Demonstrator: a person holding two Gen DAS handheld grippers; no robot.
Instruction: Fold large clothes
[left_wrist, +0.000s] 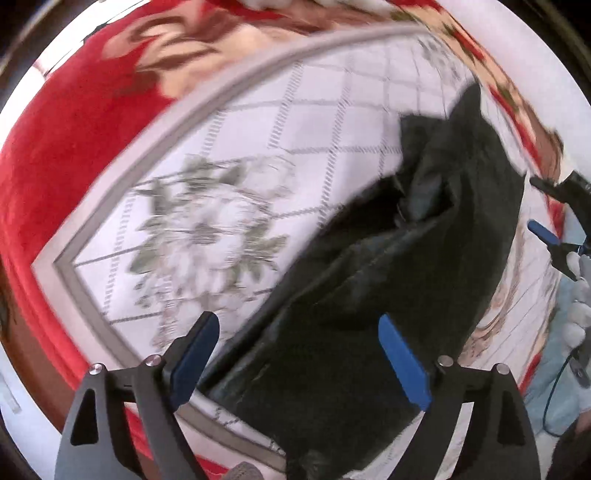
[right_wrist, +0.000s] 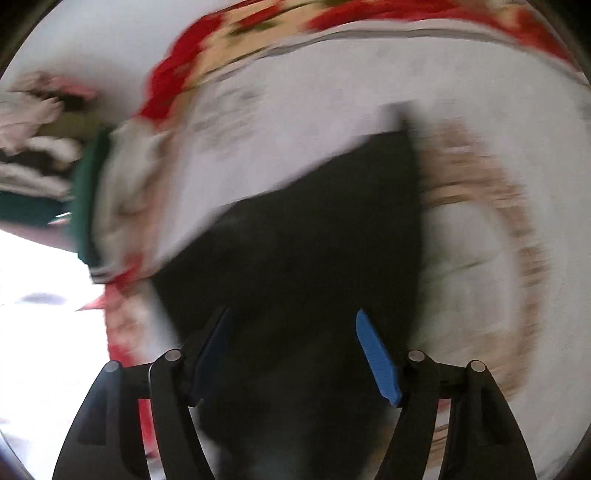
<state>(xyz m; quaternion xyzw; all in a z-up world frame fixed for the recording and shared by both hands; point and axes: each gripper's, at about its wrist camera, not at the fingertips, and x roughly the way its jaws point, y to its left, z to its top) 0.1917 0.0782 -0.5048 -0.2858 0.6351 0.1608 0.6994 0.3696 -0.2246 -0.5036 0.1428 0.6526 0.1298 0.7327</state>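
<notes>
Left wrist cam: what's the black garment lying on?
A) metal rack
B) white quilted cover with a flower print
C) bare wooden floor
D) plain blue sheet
B: the black garment lies spread across a white quilted cover with a grid of stitching and a grey-green flower print, edged by a red blanket.

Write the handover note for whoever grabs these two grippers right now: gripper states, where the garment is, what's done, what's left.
Left gripper: open, nothing between its blue pads, above the black garment.
Right gripper: open, empty, also over the black garment; its view is heavily blurred.
Garment: lies loose on the white floral bedspread, which sits on a red blanket. It looks bunched and partly doubled over, not a neat fold.
Done: garment laid down, both grips off it.
Left: probably smooth it, regrasp the edges, finish folding.
</notes>
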